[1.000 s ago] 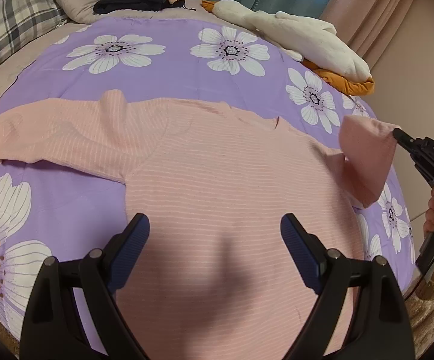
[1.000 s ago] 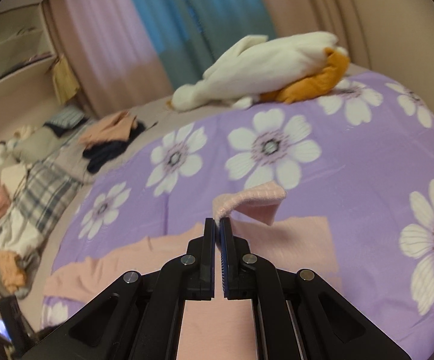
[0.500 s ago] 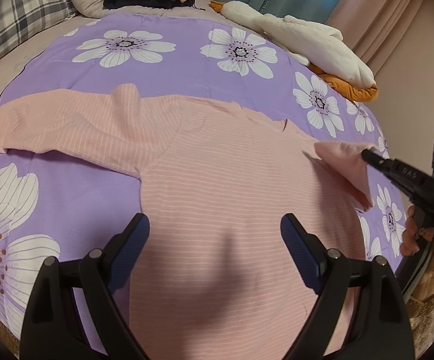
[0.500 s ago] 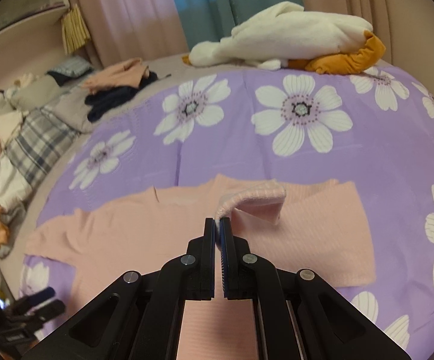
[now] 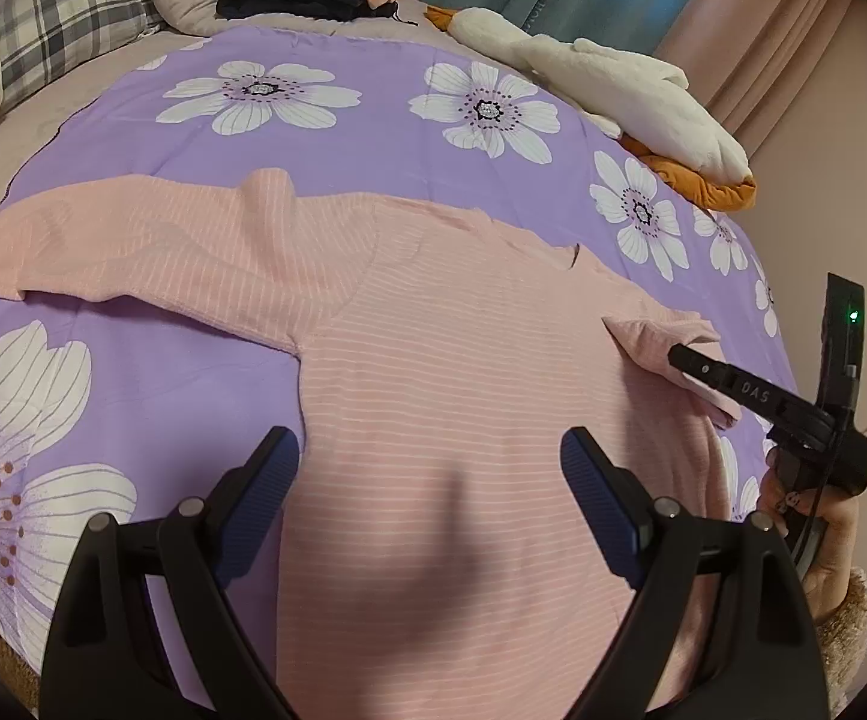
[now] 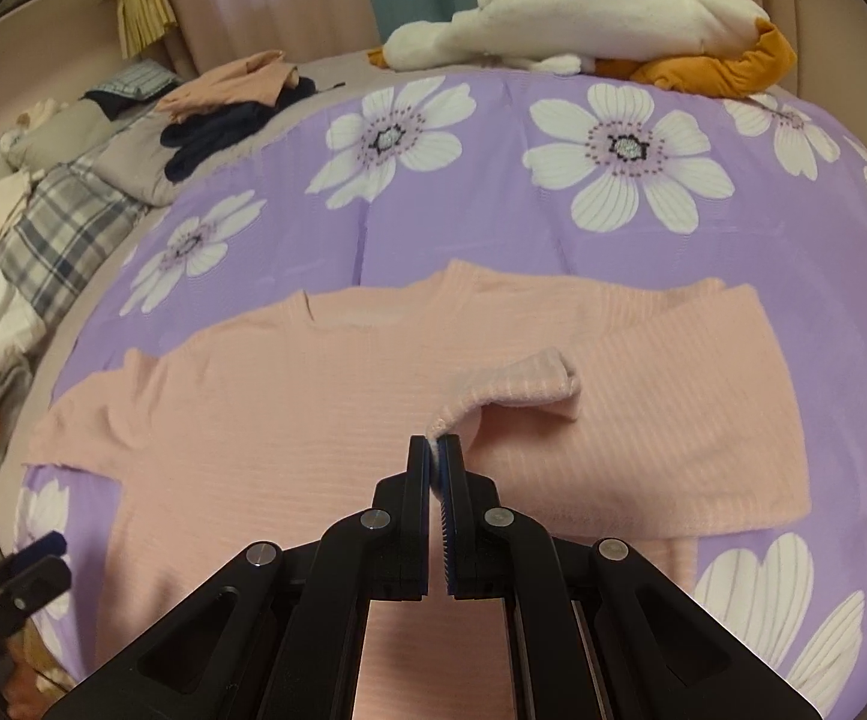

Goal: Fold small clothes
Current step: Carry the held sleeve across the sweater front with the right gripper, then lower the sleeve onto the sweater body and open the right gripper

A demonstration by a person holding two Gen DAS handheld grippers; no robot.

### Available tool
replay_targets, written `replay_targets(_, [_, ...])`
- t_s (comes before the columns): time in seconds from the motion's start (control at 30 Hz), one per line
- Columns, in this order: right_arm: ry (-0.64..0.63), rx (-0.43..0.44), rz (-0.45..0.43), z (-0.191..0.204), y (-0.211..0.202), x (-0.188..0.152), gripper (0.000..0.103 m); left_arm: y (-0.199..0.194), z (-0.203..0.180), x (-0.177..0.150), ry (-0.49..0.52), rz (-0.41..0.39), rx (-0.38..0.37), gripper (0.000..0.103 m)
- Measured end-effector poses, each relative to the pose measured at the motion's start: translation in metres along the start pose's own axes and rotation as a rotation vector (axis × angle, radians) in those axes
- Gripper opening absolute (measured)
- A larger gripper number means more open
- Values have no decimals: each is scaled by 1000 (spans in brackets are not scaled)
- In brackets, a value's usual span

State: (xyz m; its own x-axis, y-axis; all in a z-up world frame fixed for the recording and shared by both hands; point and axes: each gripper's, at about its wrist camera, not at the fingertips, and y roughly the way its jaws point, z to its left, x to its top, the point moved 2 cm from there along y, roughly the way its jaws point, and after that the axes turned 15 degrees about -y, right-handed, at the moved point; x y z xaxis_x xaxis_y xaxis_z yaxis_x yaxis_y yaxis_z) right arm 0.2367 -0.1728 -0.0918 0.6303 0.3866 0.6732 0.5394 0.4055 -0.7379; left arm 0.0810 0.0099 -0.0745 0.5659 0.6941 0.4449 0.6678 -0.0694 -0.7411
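Pink top [image 5: 463, 396] is spread flat on the bed [image 5: 373, 138]. Right gripper [image 6: 439, 450] has its fingers pinching the sleeve cuff [image 6: 517, 387] over the body; left gripper [image 5: 430, 498] hovers, fingers spread wide.

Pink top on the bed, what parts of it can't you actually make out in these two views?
- Hem of the pink top: left wrist view, cut off by the lower edge and behind the left hand-held gripper.
- Its lower body: right wrist view, behind the right hand-held gripper.
- The cloth under the folded-in sleeve: covered by that sleeve.
- The other sleeve's cuff: left wrist view, runs off the left edge.
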Motion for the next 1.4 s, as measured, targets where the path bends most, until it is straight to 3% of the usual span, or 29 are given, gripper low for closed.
replay_targets(0.47, [-62, -32, 59, 14, 15, -8, 5, -4, 1, -1, -2, 7, -6, 89])
replay_targets(1.4, [-48, -24, 130, 21, 39, -23, 5, -10, 2, 1, -3, 14, -32, 89])
